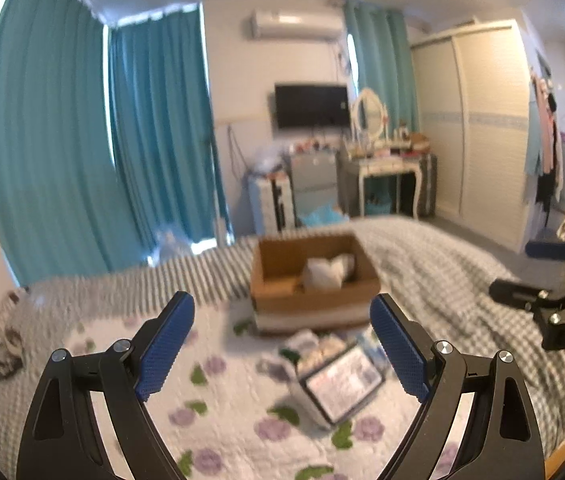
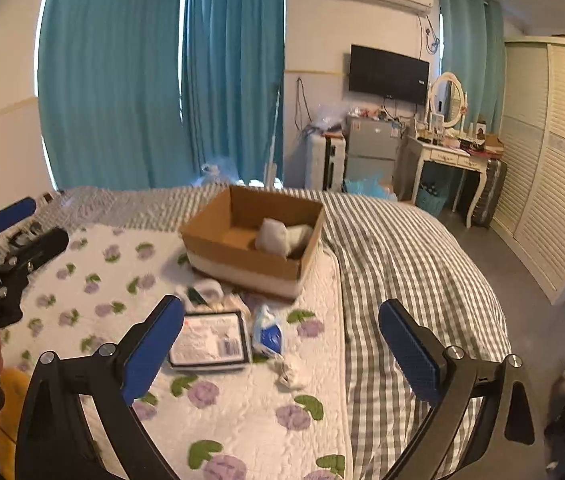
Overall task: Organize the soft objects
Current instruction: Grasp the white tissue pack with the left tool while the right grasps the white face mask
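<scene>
Soft things lie in a small heap on my bed: a flat white pack in clear wrapping with a dark border (image 2: 210, 342), a blue and white pouch (image 2: 268, 334) just to its right, a crumpled white cloth (image 2: 290, 374) nearer to me, and a few pale rolled pieces (image 2: 212, 292) behind the pack, too blurred to name. They rest on a white quilt with purple flowers and green leaves (image 2: 242, 420). Just behind the heap sits an open cardboard box (image 2: 250, 236), and inside it two pale soft bundles (image 2: 282, 236) lean against each other near its right wall. To the right of the quilt, a grey and white checked cover (image 2: 402, 264) spreads over the rest of the bed.

My left tongs (image 1: 282, 346) hang above the quilt with their blue padded fingers (image 1: 166, 346) wide apart and nothing between them; the wrapped pack shows in the gap below. My right tongs (image 2: 282, 354) are also spread wide and hold nothing, hovering over the heap.

Teal curtains (image 2: 122, 80) cover the far wall, with a dark television (image 2: 388, 74) and a white dressing table with an oval mirror (image 2: 448, 156) beyond the bed.
</scene>
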`<state>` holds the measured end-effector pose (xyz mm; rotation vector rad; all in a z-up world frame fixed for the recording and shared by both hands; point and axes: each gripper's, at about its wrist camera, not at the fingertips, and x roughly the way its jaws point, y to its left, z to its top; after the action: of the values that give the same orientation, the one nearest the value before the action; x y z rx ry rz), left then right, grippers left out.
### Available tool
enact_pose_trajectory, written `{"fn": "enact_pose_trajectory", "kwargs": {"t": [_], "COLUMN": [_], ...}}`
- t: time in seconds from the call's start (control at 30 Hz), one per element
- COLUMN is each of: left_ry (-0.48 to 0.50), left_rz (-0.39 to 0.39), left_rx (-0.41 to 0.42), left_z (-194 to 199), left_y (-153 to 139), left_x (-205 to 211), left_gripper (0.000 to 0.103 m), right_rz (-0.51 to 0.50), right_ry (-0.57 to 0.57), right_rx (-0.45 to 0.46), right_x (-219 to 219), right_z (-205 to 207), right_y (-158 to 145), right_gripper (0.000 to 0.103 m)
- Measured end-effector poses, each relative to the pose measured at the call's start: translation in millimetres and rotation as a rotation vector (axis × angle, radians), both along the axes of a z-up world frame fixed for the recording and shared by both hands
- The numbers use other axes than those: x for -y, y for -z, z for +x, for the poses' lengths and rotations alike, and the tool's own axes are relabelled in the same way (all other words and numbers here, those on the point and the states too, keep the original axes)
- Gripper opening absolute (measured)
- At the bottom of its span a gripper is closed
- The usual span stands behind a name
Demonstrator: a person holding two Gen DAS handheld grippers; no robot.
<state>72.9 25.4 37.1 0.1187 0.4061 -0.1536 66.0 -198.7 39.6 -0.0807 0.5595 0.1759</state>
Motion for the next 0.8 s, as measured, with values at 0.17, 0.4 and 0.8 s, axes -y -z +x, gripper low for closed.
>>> {"fn": "enact_pose_trajectory", "kwargs": {"t": [0.17,0.4,0.8], "left_ry": [0.034,0.023,0.025], "left_rz": [-0.014,-0.037,-0.161], "left_rx": [-0.168,-0.307,-0.418], "left_z": [23.2,61.2,100.4], "left_y": [72.1,143.1,191.2], "left_x": [17.3,25.0,9.5], "left_gripper": [0.091,0.091,0.091], "right_rz": [-0.010,0.025,0.050], "right_ry": [0.024,0.067,0.032], "right_rx": [-0.080,-0.225,-0.410], "right_x": [4.2,18.5,18.5], "right_z": [31.2,78.3,127.1], "right_y": [49.1,134.1,222.7], "right_gripper": [0.099,0.098,0.036]}}
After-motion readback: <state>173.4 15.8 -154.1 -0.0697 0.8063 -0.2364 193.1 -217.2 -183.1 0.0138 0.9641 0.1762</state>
